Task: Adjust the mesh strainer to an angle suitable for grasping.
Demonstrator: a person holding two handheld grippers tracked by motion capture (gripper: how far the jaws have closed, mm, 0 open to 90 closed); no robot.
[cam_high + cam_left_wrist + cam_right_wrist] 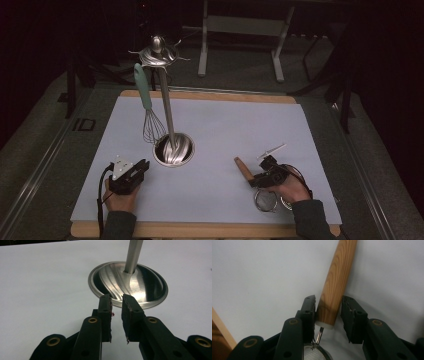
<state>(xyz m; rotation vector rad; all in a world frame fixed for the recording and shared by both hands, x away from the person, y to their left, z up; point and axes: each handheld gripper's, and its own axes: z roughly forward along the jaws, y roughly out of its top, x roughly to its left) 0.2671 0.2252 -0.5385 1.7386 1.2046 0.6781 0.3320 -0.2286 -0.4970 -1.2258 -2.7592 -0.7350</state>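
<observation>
A metal utensil stand rises from a round shiny base [173, 148] [130, 282] on the white mat, with hooks at its top. From one hook hangs a whisk [152, 125] with a teal handle. My left gripper [145, 165] [116, 298] rests on the mat just short of the base, its jaws slightly apart with nothing between them. At the front right lies a small strainer with a wooden handle [243, 169] [337, 277] and a wire mesh ring [265, 200]. My right gripper [255, 181] [328, 300] straddles the handle's lower end; one pad touches the wood, the other stands clear.
A small white stick-like utensil [272, 150] lies on the mat just beyond the right gripper. The mat sits on a wooden board [200, 230] whose edge shows at the front. Metal frame legs [202, 45] stand on the floor behind the table.
</observation>
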